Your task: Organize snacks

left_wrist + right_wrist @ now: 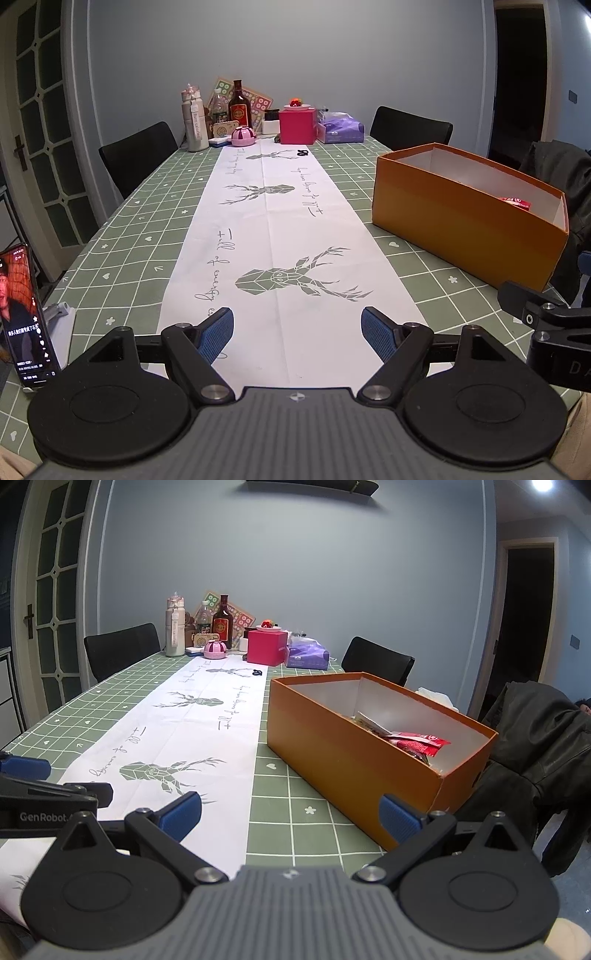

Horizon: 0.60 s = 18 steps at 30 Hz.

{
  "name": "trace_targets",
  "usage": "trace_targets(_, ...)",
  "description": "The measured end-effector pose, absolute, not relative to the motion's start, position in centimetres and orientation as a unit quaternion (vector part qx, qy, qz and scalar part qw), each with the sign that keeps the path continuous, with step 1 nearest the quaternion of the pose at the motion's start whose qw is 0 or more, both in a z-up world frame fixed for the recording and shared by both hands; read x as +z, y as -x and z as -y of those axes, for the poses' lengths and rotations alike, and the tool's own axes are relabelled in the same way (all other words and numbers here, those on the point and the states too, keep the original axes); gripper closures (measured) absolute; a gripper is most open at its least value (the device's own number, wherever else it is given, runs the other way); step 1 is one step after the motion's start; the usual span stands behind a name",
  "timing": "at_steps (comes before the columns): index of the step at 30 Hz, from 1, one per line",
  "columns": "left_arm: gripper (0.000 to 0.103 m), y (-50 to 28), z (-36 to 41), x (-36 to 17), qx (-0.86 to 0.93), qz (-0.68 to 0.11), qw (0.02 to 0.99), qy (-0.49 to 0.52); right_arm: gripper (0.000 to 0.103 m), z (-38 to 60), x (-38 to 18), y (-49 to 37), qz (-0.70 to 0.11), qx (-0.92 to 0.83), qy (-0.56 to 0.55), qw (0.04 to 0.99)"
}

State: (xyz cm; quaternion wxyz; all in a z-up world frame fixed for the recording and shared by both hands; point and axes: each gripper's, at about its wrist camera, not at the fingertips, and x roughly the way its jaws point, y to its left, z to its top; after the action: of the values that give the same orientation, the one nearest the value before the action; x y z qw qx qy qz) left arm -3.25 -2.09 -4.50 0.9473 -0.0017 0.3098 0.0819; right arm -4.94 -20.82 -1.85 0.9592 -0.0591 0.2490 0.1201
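Green-checked counter (288, 805) | orange box (351, 764) right of centre holds red snack packets (417, 743): light, crinkly, slippery, best pinched at an edge seam | left tongs (297, 334), right tongs (291, 814) spread, empty

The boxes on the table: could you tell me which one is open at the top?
The orange box nearest the grippers: lidless, its white inside and red snack packets showing. The pink box at the far end carries a small dish on top.
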Motion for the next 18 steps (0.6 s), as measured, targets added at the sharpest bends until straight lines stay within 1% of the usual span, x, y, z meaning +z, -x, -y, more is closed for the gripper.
trace_targets(18,0.011,3.43,2.23,-4.38,0.077,-0.309,0.948,0.001,0.003,20.75,-2.02,4.7,-0.252,0.123,0.06,0.958)
